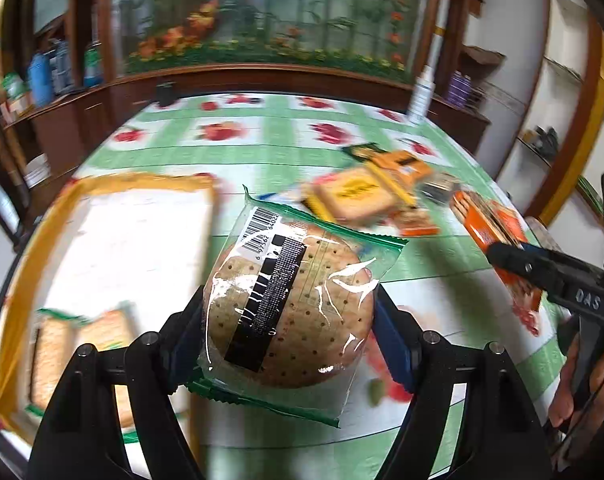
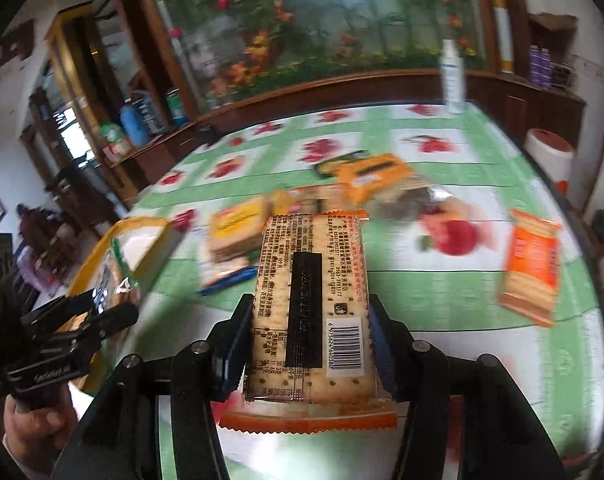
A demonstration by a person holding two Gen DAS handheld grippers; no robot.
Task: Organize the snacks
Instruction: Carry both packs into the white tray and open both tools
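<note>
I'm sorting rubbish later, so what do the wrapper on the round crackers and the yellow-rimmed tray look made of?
Round cracker wrapper: thin clear glossy plastic film, judging by glare streaks and crackers showing through.
Yellow-rimmed tray: blurred; smooth white bottom, perhaps plastic or coated cardboard.

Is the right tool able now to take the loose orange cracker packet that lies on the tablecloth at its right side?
Probably not yet. The right tool is already shut on an orange-edged cracker packet, so its jaws are full. The loose orange cracker packet lies uncovered, with nothing on top.
</note>
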